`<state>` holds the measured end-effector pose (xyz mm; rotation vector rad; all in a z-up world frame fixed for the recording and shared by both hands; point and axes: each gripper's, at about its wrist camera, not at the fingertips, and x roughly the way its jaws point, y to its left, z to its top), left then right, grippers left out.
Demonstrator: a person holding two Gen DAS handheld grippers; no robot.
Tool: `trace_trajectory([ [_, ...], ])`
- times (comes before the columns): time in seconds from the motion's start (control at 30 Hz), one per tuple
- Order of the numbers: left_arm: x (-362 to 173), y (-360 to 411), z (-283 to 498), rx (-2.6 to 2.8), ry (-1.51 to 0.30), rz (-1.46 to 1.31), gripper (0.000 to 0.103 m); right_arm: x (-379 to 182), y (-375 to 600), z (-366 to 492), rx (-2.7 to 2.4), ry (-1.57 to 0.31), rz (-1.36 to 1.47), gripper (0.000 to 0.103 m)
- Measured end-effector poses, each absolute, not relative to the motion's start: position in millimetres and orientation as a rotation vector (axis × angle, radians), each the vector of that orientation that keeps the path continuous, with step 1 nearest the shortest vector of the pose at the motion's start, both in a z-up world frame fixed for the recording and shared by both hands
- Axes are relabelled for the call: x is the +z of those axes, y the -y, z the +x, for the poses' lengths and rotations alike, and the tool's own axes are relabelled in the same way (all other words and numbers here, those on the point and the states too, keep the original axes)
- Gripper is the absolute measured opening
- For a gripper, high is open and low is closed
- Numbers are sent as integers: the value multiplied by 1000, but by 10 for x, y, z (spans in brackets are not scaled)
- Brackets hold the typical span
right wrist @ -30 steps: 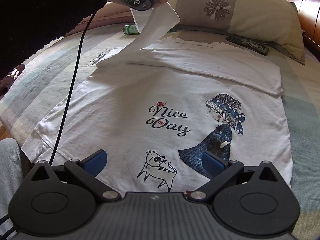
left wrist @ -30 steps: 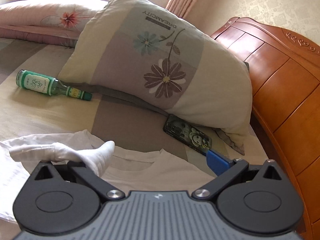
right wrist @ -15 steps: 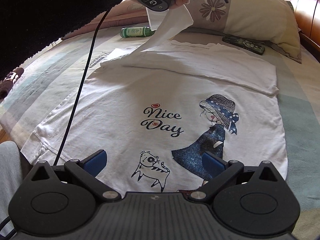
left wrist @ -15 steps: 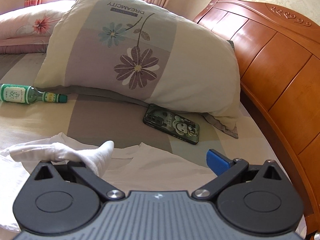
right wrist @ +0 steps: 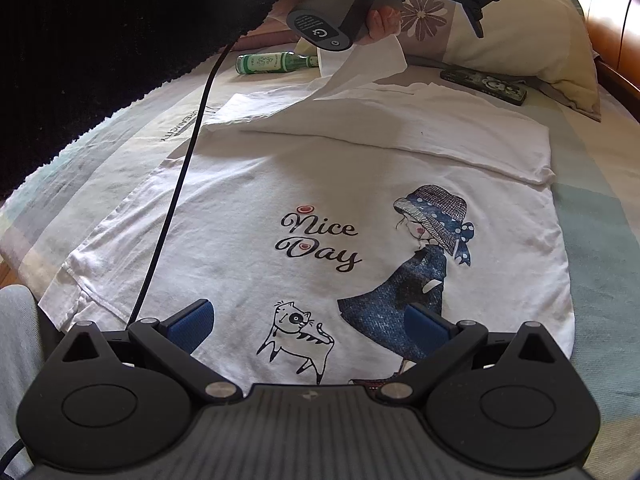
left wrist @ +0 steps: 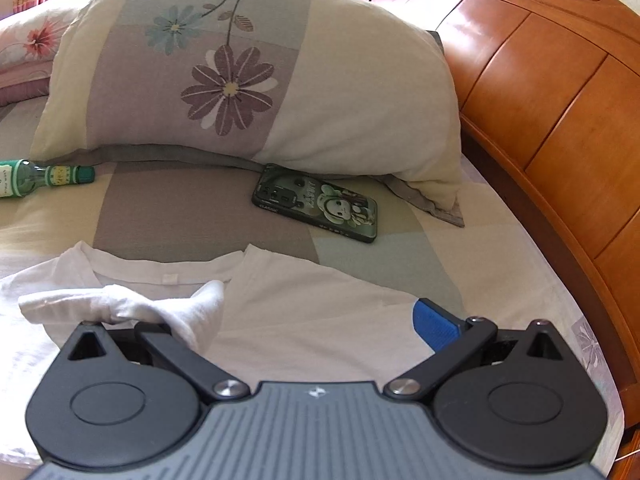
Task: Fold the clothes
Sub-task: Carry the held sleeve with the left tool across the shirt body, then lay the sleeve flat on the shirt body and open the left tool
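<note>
Left gripper point(left wrist: 316, 316): I read the fingers as spread wide. The right-hand blue pad point(left wrist: 438, 326) is bare and ribbed. The opposite finger is wrapped in a bunched sleeve point(left wrist: 120, 306) of the white T-shirt point(right wrist: 320, 184), which drapes over it. I cannot tell whether the cloth is pinched or only hanging on that finger. In the right wrist view the sleeve rises off the bed in a taut fold to the left gripper, which a hand point(right wrist: 376, 16) in a dark knitted cuff holds above the shirt.

Right gripper point(right wrist: 308, 322): I read its fingers as wide apart and holding nothing. Both blue pads sit just above the lower hem region of the shirt; I cannot tell whether they touch it.

The T-shirt lies print-up on the bed sheet point(right wrist: 600, 240), a soft woven cloth in pale colour blocks. The upper part of the shirt is folded over in a flat band across the chest. The print shows "Nice Day" in script, a girl in a blue dress and a cat outline.

Beyond the collar lie a phone point(left wrist: 316, 202) in a glossy green case, touching a floral pillow point(left wrist: 248, 72), and a green glass bottle point(left wrist: 44, 178) on its side. A polished wooden headboard point(left wrist: 552, 100) curves along the right.
</note>
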<state>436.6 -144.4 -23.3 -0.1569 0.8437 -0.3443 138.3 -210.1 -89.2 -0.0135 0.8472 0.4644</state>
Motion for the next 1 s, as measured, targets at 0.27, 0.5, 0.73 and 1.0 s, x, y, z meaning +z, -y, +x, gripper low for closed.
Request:
trace_trajectory([
  [0.27, -642, 1574, 4346, -423, -932, -103, 102, -918, 2117, 1391, 458, -851, -22, 103],
  [0.5, -981, 1524, 4211, -501, -1039, -145, 102, -916, 2118, 1399, 439, -845, -32, 103],
  [0.73, -985, 1053, 4109, -485, -1022, -347, 102, -906, 2121, 1396, 437, -839, -29, 103],
  [1.0, -950, 864, 4202, -331, -898, -501, 102, -930, 2105, 1409, 432, -842, -34, 103],
])
